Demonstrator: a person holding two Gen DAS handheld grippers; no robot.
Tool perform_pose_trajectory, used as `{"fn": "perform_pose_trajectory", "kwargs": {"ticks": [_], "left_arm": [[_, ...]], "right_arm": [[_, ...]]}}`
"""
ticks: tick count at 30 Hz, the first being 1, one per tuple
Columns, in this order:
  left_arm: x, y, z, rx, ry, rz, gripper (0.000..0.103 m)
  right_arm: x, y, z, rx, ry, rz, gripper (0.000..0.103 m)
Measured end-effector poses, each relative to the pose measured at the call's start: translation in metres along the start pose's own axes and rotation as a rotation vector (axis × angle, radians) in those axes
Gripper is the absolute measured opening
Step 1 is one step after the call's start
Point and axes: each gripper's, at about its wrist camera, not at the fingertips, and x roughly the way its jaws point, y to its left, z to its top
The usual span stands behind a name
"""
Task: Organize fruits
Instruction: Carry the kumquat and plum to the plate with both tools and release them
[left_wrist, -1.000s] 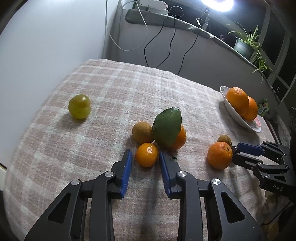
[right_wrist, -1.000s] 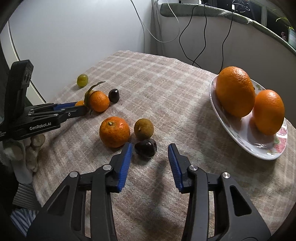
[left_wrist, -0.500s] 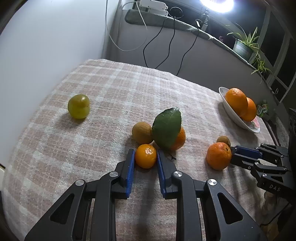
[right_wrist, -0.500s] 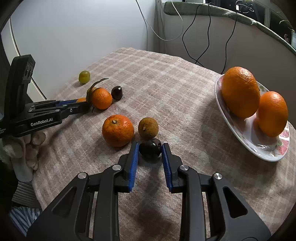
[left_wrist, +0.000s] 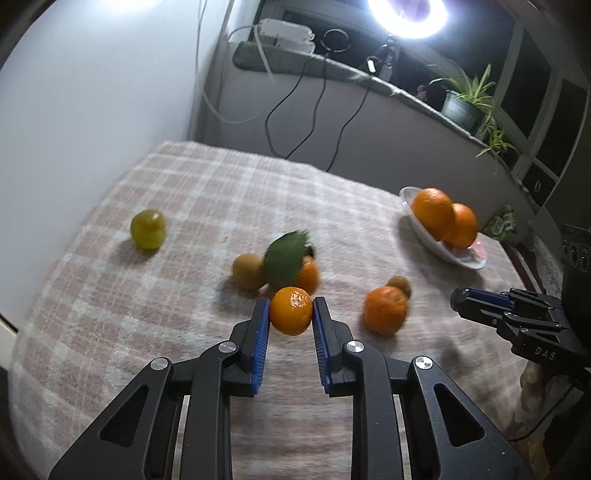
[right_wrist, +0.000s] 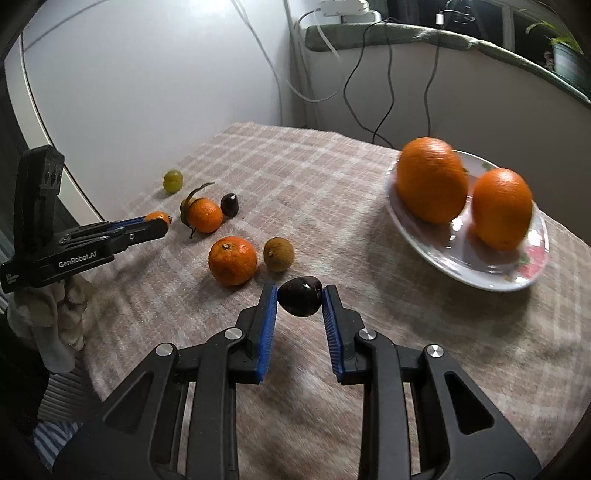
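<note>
My left gripper (left_wrist: 290, 314) is shut on a small mandarin (left_wrist: 291, 311) and holds it just above the checked cloth. My right gripper (right_wrist: 300, 300) is shut on a dark plum-like fruit (right_wrist: 300, 301), also lifted off the cloth. Behind the left gripper lie a tan round fruit (left_wrist: 248, 270), a leafy mandarin (left_wrist: 306, 274) and, far left, a green fruit (left_wrist: 147, 228). A larger mandarin (right_wrist: 232, 260) and a brown fruit (right_wrist: 279, 254) lie just beyond the right gripper. A white plate (right_wrist: 461, 264) at the right carries two big oranges (right_wrist: 432, 180).
A second dark fruit (right_wrist: 229, 204) sits beside the leafy mandarin (right_wrist: 205, 215). The table meets a white wall at the left; cables hang down a grey ledge behind. A potted plant (left_wrist: 463, 105) stands on that ledge. A gloved hand (right_wrist: 55, 314) holds the left gripper (right_wrist: 162, 223).
Both grippers closed on their fruits, the left on the small mandarin and the right on the dark fruit, and then lifted them off the cloth.
</note>
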Motion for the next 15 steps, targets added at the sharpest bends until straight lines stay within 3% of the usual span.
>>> {"fn": "perform_pose_trajectory", "kwargs": {"ticks": [15], "left_arm": [[0.006,-0.079,0.019,0.093,-0.024,-0.150,0.021]], "right_arm": [[-0.041,-0.050,0.003,0.102,-0.089,-0.060,0.026]]}}
